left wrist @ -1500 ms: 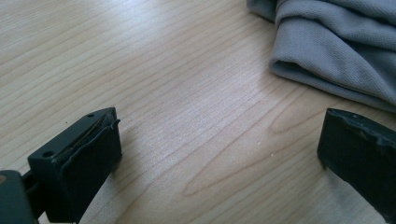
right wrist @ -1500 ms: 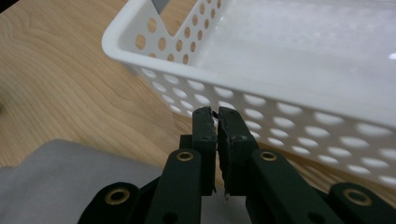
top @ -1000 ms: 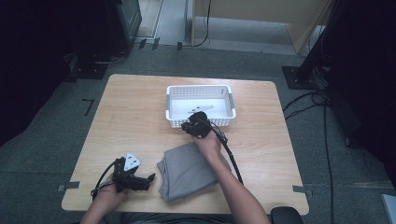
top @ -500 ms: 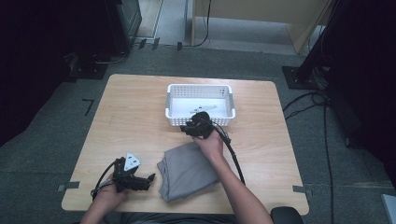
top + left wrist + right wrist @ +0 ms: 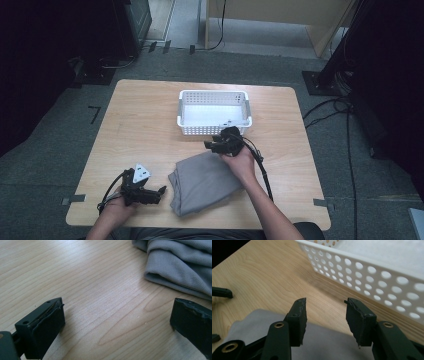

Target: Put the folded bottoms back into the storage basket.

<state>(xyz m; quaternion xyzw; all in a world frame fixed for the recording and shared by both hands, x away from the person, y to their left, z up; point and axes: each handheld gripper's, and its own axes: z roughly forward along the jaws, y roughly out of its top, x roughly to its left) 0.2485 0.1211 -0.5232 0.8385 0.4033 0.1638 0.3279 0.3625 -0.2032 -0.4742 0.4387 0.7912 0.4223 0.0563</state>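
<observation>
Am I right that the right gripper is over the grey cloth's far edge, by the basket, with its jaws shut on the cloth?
Not quite. The right gripper is over the grey cloth's far edge, by the basket, but its jaws are open and hold nothing. The right gripper view shows a clear gap between them, with bare table and cloth behind.

The table point(image 5: 100, 302) is pale wood with a fine, smooth grain and a soft sheen. Just beyond the left gripper's point(image 5: 117, 322) far finger lies a grey cloth point(image 5: 180, 267), a matt knit with fine ribs. The gripper fingers point(image 5: 298, 315) look like matt black plastic with rough, worn edges. Ahead of the right gripper's point(image 5: 325, 320) fingers stands a basket point(image 5: 374, 272) of smooth white plastic, perforated.
</observation>
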